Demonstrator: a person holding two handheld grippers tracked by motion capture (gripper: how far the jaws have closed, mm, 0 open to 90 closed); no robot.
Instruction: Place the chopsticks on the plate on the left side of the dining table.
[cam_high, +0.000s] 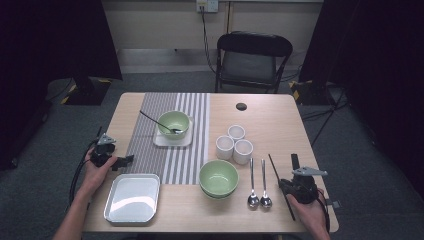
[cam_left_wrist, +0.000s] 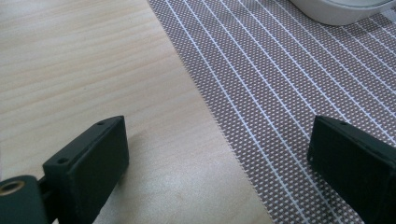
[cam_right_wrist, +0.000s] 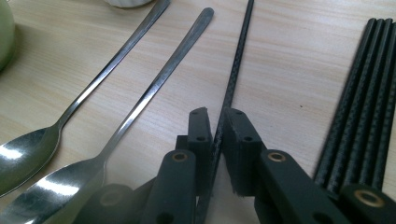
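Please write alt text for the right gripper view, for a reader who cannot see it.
The right gripper has its black jaws closed on a single black chopstick lying on the wooden table. Two metal spoons lie to its left.

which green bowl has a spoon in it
The far green bowl on the striped mat; a dark spoon rests in it. The near bowl holds none.
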